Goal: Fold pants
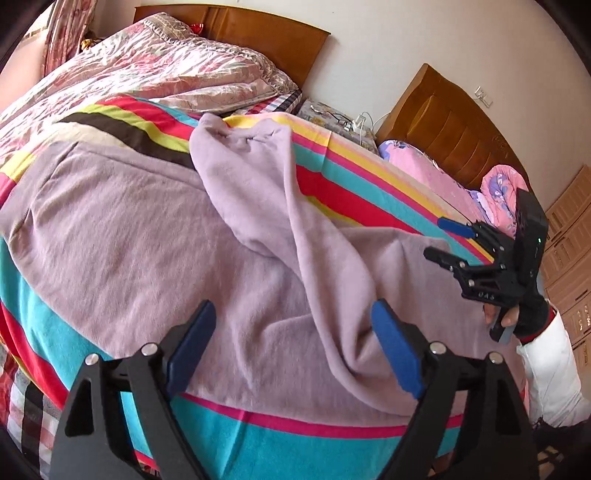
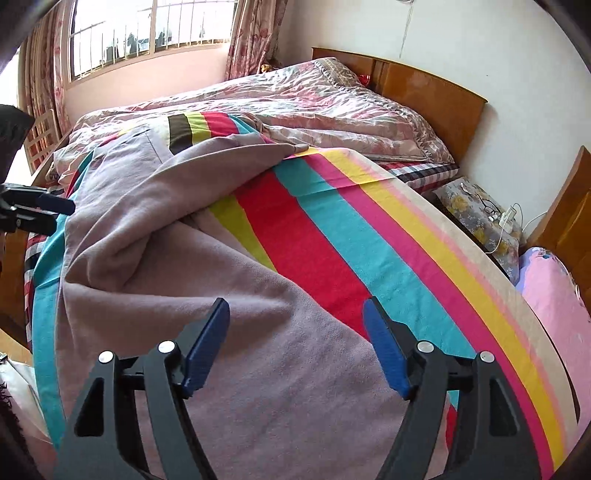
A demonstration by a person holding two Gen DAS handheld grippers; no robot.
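Lilac fleece pants (image 1: 155,229) lie spread on a striped blanket (image 1: 351,173) on the bed, one leg rumpled and draped across the other. They also show in the right wrist view (image 2: 166,266). My left gripper (image 1: 295,325) is open and empty just above the pants near the bed's front edge. My right gripper (image 2: 295,321) is open and empty over the pants' right edge; it also shows in the left wrist view (image 1: 439,240), above the cloth. The left gripper (image 2: 51,210) shows at the right wrist view's left edge.
A pink floral quilt (image 1: 155,62) is bunched at the head of the bed by the wooden headboard (image 1: 258,33). A nightstand (image 2: 476,218) with glasses and a charger stands right of the bed. A second bed with pink bedding (image 2: 554,295) is further right.
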